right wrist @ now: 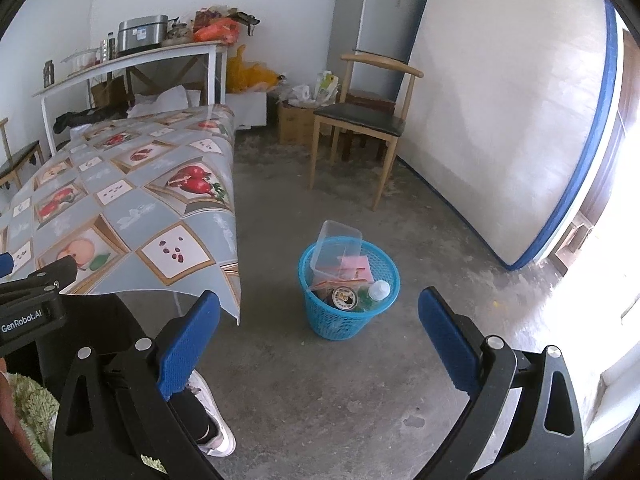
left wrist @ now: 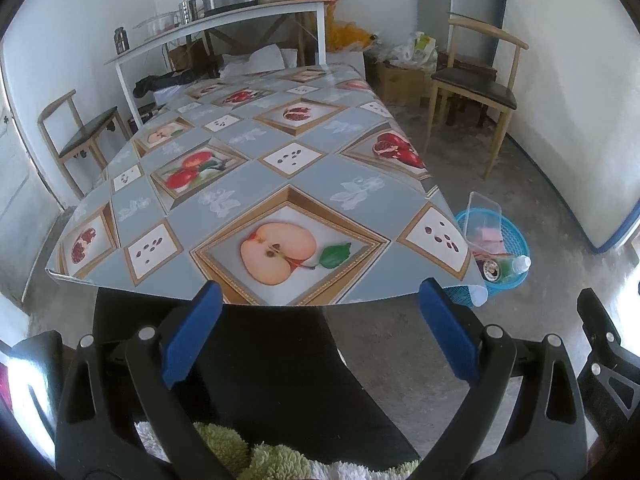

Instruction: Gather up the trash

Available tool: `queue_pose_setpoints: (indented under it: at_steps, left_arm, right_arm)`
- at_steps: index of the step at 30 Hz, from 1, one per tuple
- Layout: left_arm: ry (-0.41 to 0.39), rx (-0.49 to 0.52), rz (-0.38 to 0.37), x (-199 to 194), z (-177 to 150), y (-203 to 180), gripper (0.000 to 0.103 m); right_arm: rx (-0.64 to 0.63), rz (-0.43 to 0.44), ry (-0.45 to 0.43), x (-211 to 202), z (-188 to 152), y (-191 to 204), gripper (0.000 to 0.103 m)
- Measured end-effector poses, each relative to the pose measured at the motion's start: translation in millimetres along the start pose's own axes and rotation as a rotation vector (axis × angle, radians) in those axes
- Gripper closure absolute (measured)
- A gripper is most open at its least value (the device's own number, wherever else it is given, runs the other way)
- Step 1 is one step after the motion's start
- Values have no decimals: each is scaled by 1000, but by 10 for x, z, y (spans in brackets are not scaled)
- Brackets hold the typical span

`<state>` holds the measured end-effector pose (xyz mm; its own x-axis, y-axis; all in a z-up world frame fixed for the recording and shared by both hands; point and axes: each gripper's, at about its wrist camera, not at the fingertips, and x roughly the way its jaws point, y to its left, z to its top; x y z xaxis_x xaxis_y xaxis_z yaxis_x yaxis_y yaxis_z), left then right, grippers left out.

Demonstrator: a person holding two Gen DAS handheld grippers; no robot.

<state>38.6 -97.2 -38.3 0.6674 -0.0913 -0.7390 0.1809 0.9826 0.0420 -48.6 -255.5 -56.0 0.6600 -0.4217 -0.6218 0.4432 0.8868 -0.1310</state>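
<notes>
A blue mesh basket (right wrist: 347, 314) stands on the concrete floor beside the table's near right corner. It holds a clear plastic box (right wrist: 334, 246), pink wrappers (right wrist: 354, 266), a round tin (right wrist: 344, 297) and a plastic bottle (right wrist: 376, 291). In the left wrist view the same basket (left wrist: 510, 236) shows past the table corner. My left gripper (left wrist: 320, 332) is open and holds nothing, hovering at the near edge of the table (left wrist: 224, 200) with its fruit-print cloth. My right gripper (right wrist: 320, 336) is open and holds nothing, above the floor just in front of the basket.
A wooden chair (right wrist: 362, 128) stands behind the basket, with a mattress (right wrist: 504, 120) leaning on the wall to its right and a fridge (right wrist: 376, 28) behind. A person's leg and white shoe (right wrist: 212, 424) are below my right gripper. A white shelf (left wrist: 224, 24) carries kitchen items.
</notes>
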Motion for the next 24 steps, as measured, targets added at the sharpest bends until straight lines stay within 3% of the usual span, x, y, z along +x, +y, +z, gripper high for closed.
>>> queue_pose_setpoints:
  at_steps: [24]
  left_arm:
    - [-38, -19, 32, -88, 39, 42, 9]
  right_arm:
    - [11, -6, -12, -51, -7, -11, 7]
